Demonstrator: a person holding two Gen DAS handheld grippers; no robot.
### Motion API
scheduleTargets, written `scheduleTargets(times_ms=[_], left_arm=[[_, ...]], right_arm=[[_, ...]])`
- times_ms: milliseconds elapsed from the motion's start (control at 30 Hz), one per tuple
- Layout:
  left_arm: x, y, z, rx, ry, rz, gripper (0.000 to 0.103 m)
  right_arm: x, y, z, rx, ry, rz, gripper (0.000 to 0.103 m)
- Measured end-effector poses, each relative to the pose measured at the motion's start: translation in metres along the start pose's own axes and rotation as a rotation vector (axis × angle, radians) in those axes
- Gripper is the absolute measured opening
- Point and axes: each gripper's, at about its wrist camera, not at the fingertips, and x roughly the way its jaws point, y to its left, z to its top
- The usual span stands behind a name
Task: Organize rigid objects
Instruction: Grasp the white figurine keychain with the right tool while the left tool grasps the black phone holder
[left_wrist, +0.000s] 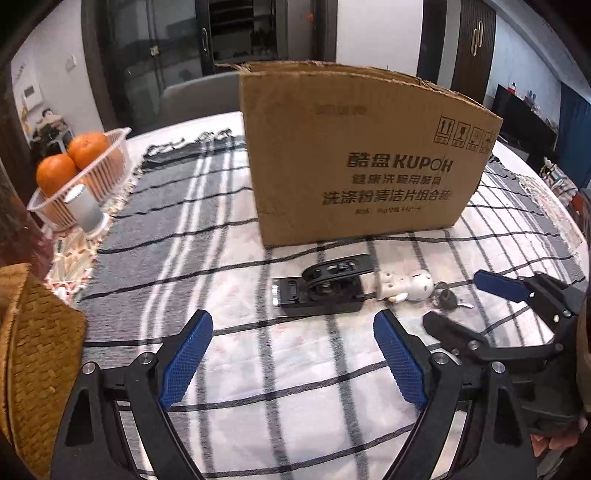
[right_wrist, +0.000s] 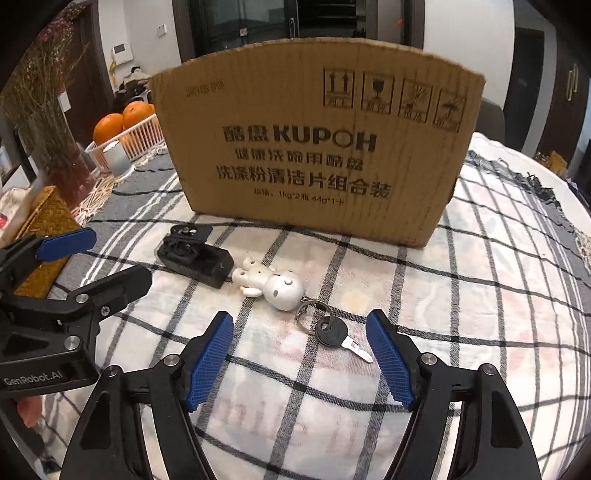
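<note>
My left gripper (left_wrist: 291, 354) hangs low over the bench (left_wrist: 236, 280), its blue fingers (left_wrist: 186, 363) spread wide with nothing between them. My right gripper (right_wrist: 299, 354) is just as wide and empty, its fingers (right_wrist: 208, 360) framing the near end of the key (right_wrist: 341, 338).

The task's things lie in a short row on the checked cloth, just in front of the cardboard box (left_wrist: 362, 155). The black clamp mount (left_wrist: 319, 290) sits ahead of my left fingers, its lever arched over its base. Touching its right end is the white figurine keychain (right_wrist: 271, 282), lying on its side. A metal ring (right_wrist: 310, 312) links the figurine to the black-headed key, which lies flat, blade pointing toward my right finger.

The box stands upright with its top open. Off to the left, a clear plastic basket (left_wrist: 107, 173) holds oranges (left_wrist: 88, 147), a white cylinder (left_wrist: 85, 210) stands against it, and a woven mat (left_wrist: 33, 354) lies at the bench edge.
</note>
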Motion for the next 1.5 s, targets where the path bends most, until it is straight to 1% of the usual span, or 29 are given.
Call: scheduleTargets(times_ms=[133,200,400,467,600,700,833,933,967,1133,1233,1367,1500], left_arm=[[0.012,-0.004,0.006,-0.019,0.032,-0.029,0.088],[0.02,-0.003,0.009,-0.036,0.059,-0.052,0.086],[0.036,-0.003,0.012,-0.067,0.103,-0.087,0.086],[0.039,-0.004,0.014,-0.064,0.105,-0.083,0.086],[0.046,-0.005,0.017,-0.056,0.114,-0.083,0.086],[0.051,-0.005,0.02,-0.055,0.118,-0.076,0.085],[0.06,-0.002,0.021,-0.072,0.138,-0.078,0.078],[0.066,0.0,0.02,-0.083,0.152,-0.076,0.072],[0.067,0.001,0.019,-0.084,0.149,-0.073,0.072],[0.067,0.001,0.018,-0.082,0.136,-0.069,0.073],[0.065,0.0,0.017,-0.075,0.127,-0.07,0.072],[0.057,-0.002,0.013,-0.057,0.107,-0.052,0.072],[0.048,-0.004,0.009,-0.039,0.086,-0.028,0.072]], right_arm=[[0.005,-0.001,0.002,-0.019,0.002,0.027,0.073],[0.008,-0.001,0.004,-0.032,0.002,0.032,0.069],[0.017,0.0,0.01,-0.045,-0.002,0.055,0.063],[0.019,0.001,0.011,-0.055,-0.006,0.061,0.062],[0.025,0.001,0.012,-0.057,-0.001,0.074,0.057],[0.03,0.0,0.013,-0.057,0.002,0.088,0.056],[0.036,0.003,0.016,-0.065,0.007,0.091,0.051],[0.041,0.008,0.018,-0.074,0.013,0.095,0.043],[0.043,0.009,0.018,-0.077,0.013,0.093,0.039],[0.044,0.011,0.016,-0.08,0.002,0.082,0.029],[0.043,0.011,0.015,-0.073,0.001,0.075,0.028],[0.038,0.007,0.011,-0.054,-0.005,0.041,0.028],[0.031,0.0,0.008,-0.023,-0.015,0.029,0.028]])
